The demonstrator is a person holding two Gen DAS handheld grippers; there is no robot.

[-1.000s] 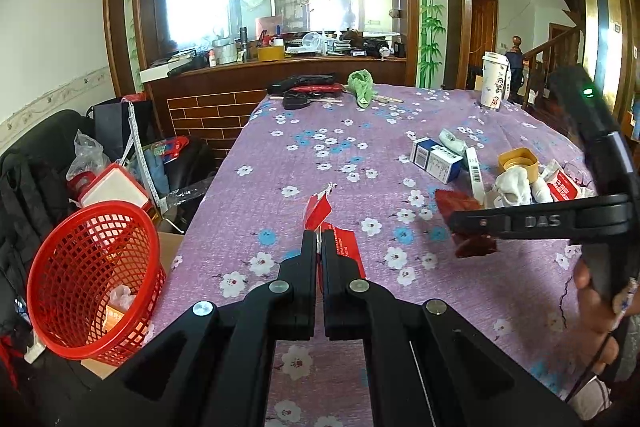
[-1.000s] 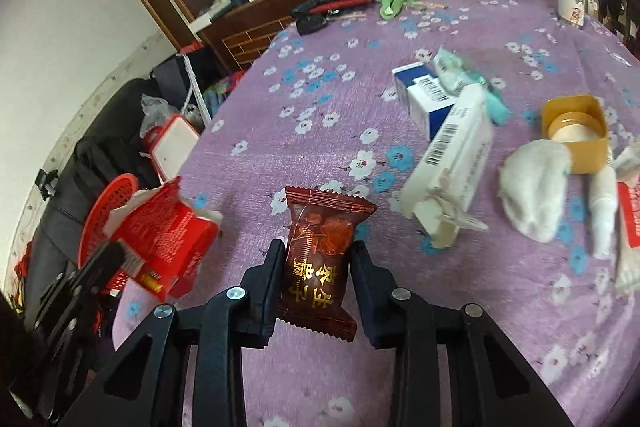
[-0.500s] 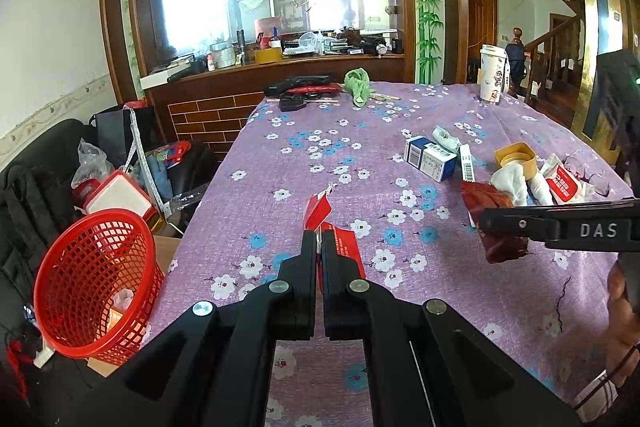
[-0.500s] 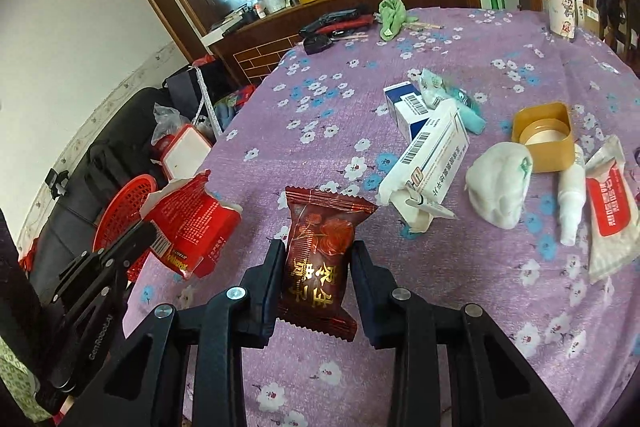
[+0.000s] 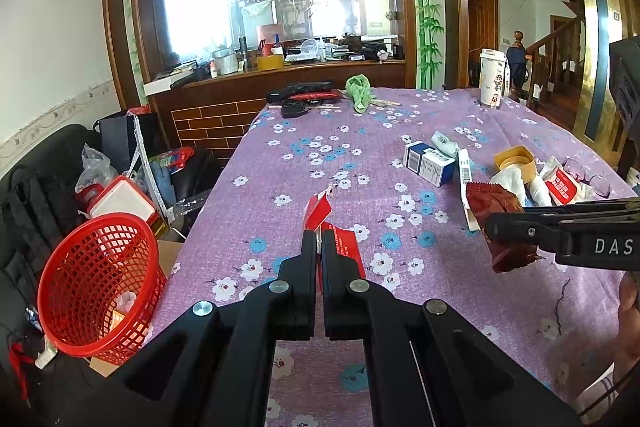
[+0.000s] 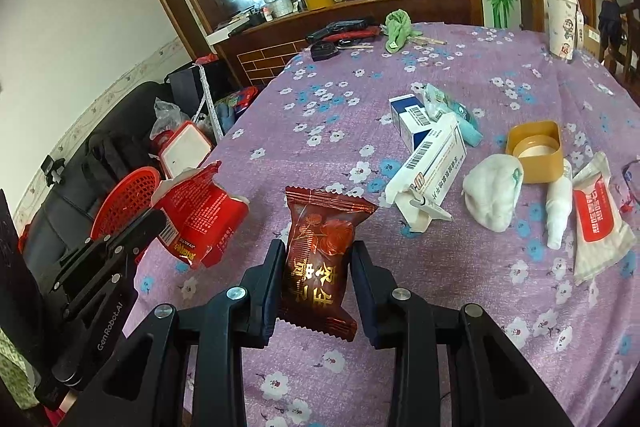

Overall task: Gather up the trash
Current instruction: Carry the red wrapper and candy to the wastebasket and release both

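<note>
Left gripper: clenched on the torn red packet, frame centre.
Right gripper: grasping the dark red snack wrapper, now lifted slightly higher above the table.
Red basket: lower left, beside table.
Meaning: both pieces ready for dumping.

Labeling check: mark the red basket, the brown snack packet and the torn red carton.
red basket [image 5: 96, 291], left wrist view, inner mesh wall.
brown snack packet [image 6: 320, 247], right wrist view, printed front.
torn red carton [image 6: 200, 215], right wrist view, red side panel.
</note>
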